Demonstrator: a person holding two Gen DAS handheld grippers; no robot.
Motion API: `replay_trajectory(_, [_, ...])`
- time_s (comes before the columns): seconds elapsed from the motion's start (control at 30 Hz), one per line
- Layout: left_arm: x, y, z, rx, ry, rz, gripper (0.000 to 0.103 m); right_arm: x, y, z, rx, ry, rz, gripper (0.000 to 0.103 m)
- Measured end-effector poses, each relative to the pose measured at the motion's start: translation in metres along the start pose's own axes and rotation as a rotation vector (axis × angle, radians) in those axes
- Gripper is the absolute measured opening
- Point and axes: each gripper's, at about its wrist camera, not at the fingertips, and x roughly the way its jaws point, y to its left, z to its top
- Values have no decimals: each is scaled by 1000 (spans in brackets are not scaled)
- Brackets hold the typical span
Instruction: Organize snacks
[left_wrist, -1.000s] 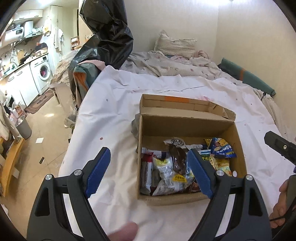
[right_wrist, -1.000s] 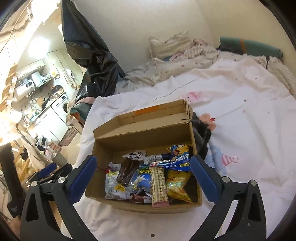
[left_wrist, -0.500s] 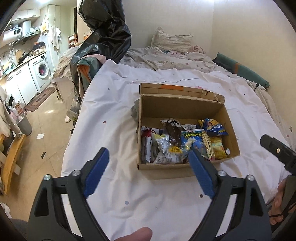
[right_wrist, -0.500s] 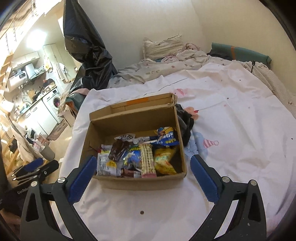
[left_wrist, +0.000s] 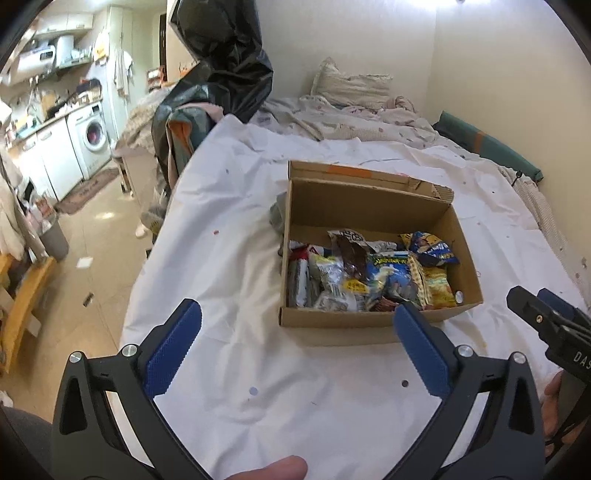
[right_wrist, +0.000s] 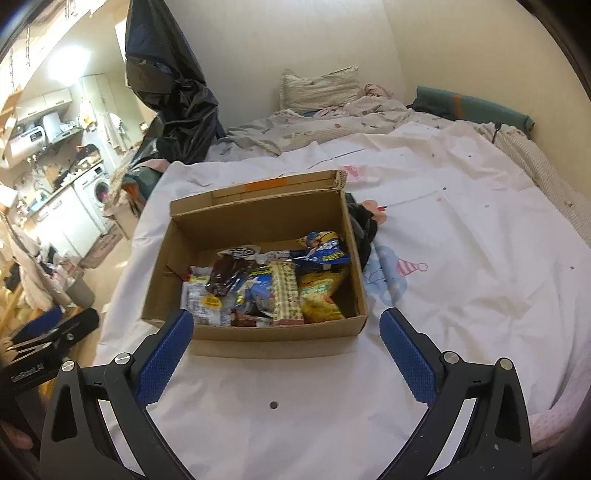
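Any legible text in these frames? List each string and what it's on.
"DAS", cut off at the frame edge: on the right gripper body, left wrist view.
Print on the left gripper body: blurred.
Snack wrappers in the cardboard box: print too small to read.

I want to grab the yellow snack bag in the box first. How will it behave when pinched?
The yellow snack bag looks like thin crinkled film, so it will probably be floppy and light. Its glossy surface may slip. It lies wedged against the cardboard box wall beside other packets, so neighbours may shift.
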Motion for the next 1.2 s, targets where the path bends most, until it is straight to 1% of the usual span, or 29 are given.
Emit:
replay_trajectory(0.3, [8,1,5,-22,32,-44,103,9,5,-1,-14,14,-4,103])
replay_trajectory(0.63, [6,-5,4,0,21,-37,103,9,3,-1,-1,25,2,103])
replay_trajectory(1.2, [4,-1,4,-13,23,-42,103,11,2,-2,3,31,4,103])
